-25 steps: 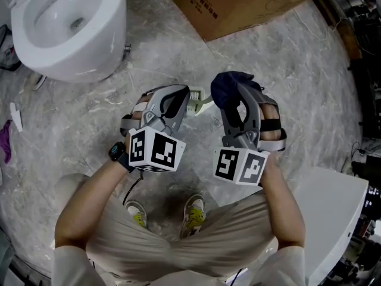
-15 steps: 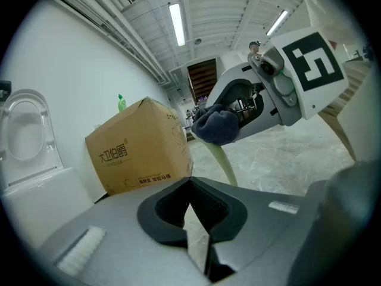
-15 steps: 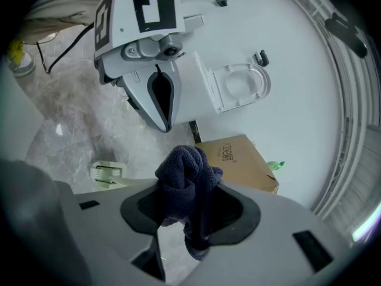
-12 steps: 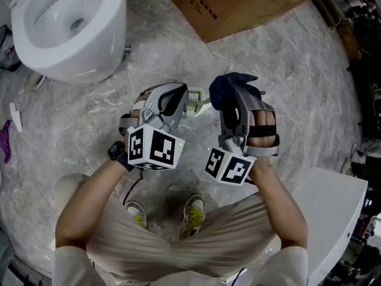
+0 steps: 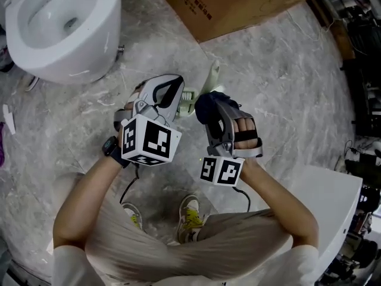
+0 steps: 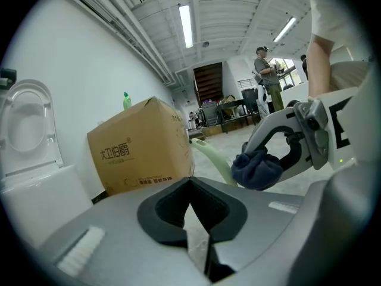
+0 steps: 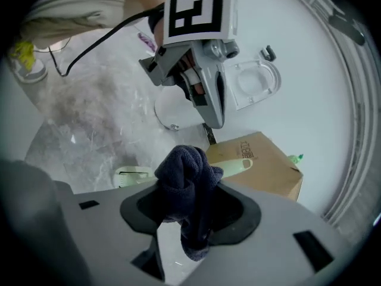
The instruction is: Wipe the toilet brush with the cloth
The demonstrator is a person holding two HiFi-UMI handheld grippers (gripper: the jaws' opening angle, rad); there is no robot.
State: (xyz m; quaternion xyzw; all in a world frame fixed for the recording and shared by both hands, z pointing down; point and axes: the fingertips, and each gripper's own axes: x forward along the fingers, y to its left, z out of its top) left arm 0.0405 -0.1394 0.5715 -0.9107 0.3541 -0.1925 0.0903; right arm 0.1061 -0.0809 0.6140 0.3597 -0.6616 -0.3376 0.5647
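The pale green toilet brush (image 5: 212, 75) is held above the floor, its bristle head (image 5: 188, 102) at the tip of my left gripper (image 5: 180, 97). That gripper is shut on the brush near its head. In the left gripper view the handle (image 6: 209, 154) rises past the closed jaws (image 6: 191, 210). My right gripper (image 5: 208, 109) is shut on a bunched dark blue cloth (image 5: 205, 105), which lies against the brush between head and handle. In the right gripper view the cloth (image 7: 184, 177) fills the jaws (image 7: 187, 219), with the brush head (image 7: 132, 175) left of it and the handle (image 7: 235, 165) right.
A white toilet (image 5: 59, 28) stands at the upper left on the marble floor. A cardboard box (image 5: 238, 5) lies at the top centre, just beyond the brush handle. A white cabinet (image 5: 327, 201) sits at the lower right. The person's shoes (image 5: 190, 216) are below the grippers.
Both grippers have drifted left and closer together. The right gripper has brought the cloth onto the brush, and the handle now shows pointing up toward the box.
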